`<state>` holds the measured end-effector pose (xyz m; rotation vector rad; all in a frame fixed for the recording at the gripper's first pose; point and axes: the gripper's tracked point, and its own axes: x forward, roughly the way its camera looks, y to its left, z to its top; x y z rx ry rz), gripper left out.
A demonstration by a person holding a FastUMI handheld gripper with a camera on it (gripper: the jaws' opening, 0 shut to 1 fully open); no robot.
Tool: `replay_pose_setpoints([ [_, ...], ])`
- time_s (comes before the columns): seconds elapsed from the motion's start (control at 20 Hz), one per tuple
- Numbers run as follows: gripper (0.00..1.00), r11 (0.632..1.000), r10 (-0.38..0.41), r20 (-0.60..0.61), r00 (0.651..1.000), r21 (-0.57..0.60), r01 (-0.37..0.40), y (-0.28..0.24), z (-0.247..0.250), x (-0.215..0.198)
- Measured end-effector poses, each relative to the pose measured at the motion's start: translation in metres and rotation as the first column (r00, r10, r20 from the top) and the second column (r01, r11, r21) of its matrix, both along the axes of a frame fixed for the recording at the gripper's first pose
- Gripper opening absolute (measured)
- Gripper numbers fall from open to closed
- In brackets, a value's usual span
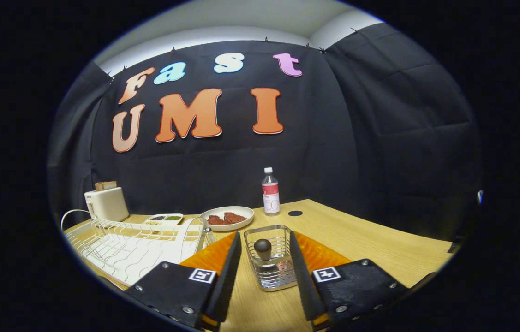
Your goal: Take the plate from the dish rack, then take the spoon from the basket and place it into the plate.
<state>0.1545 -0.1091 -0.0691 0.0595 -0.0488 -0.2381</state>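
- The spoon, showing as a dark rounded handle knob (263, 247), is standing upright inside the small square wire-and-metal basket (272, 272), toward the basket's near left side.
- The basket is sitting on the pale wooden worktop (370, 240), between the two fingers of the hand-held gripper (265, 263), at about 12 o'clock from the gap between them.
- The hand-held gripper is standing wide open, with its dark finger pads (228, 272) flanking the basket on both sides; neither pad is pressing on the basket or the spoon, and it is gripping nothing.
- An orange ribbed piece (319, 253) is showing behind each finger, and black plates with small square markers (202, 275) are lying at the fingers' bases.
- The white wire dish rack (121, 244) is lying at about 10 o'clock from the fingers, on the worktop; I cannot tell whether a plate is sitting in it.
- A white round plate holding reddish-brown pieces of food (227, 217) is resting beyond the basket at about 11 o'clock, just past the rack's far right end.
- A small white divided tray with dark and green fillings (165, 219) is sitting just left of that plate.
- A cream-coloured toaster with a slice in its slot (106, 203) is standing beyond the rack at the worktop's far left.
- A clear plastic bottle with a red-and-white label and white cap (270, 191) is standing upright at about 12 o'clock, well beyond the basket, near the black cloth wall (379, 138).
- A small dark round hole (295, 213) is showing in the worktop just right of the bottle.
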Motion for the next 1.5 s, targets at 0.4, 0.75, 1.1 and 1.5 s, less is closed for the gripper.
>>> replay_pose_setpoints([
  [0.4,0.02,0.999,-0.052,-0.018,0.999,0.01,0.052,-0.013,-0.003,0.017],
  [0.75,0.0,0.998,-0.059,0.041,0.997,-0.037,0.06,-0.012,0.038,-0.001],
  [1.1,0.0,0.997,-0.025,0.123,0.992,-0.069,0.034,0.003,0.096,-0.061],
  [1.5,0.0,0.991,0.125,0.121,0.985,-0.07,-0.117,0.08,0.097,-0.146],
])
